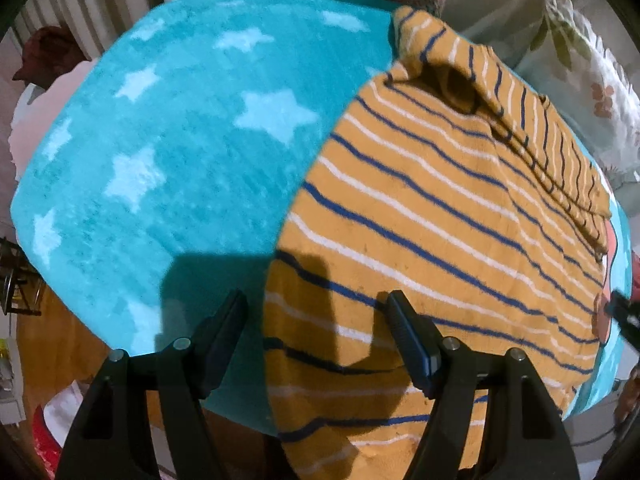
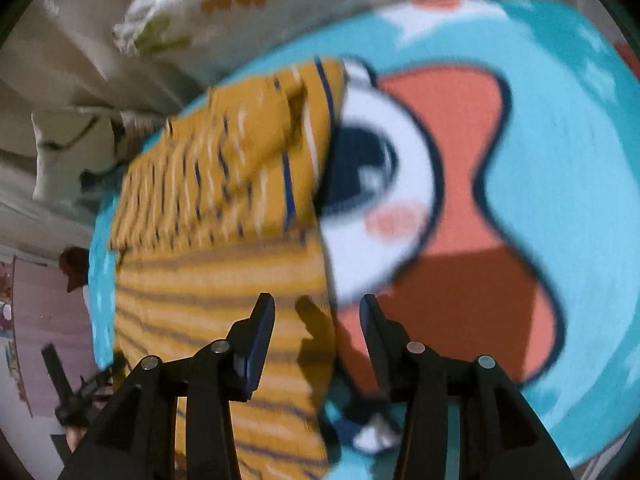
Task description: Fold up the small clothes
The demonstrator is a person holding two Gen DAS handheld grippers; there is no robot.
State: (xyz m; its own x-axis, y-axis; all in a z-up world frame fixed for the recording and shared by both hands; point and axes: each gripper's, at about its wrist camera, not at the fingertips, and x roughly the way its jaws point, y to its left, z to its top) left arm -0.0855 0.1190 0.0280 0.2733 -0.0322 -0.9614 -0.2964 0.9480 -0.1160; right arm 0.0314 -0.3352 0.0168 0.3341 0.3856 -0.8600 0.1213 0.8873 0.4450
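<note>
A small mustard-yellow garment (image 1: 432, 216) with blue and white stripes lies spread on a turquoise star-patterned blanket (image 1: 168, 152). Its far edge is folded over into a thick band (image 1: 532, 120). My left gripper (image 1: 316, 304) hangs open just above the garment's near left edge, with nothing between its fingers. In the blurred right wrist view the same garment (image 2: 216, 240) lies left of a cartoon print (image 2: 440, 184) on the blanket. My right gripper (image 2: 318, 308) is open over the garment's right edge, holding nothing. The tip of the right gripper (image 1: 624, 312) shows at the left view's right rim.
Floral bedding and pillows (image 1: 580, 60) lie beyond the blanket. A wooden floor (image 1: 52, 344) shows past the blanket's near left edge, with clutter along the wall. A dark red cap (image 1: 48, 52) sits at the far left.
</note>
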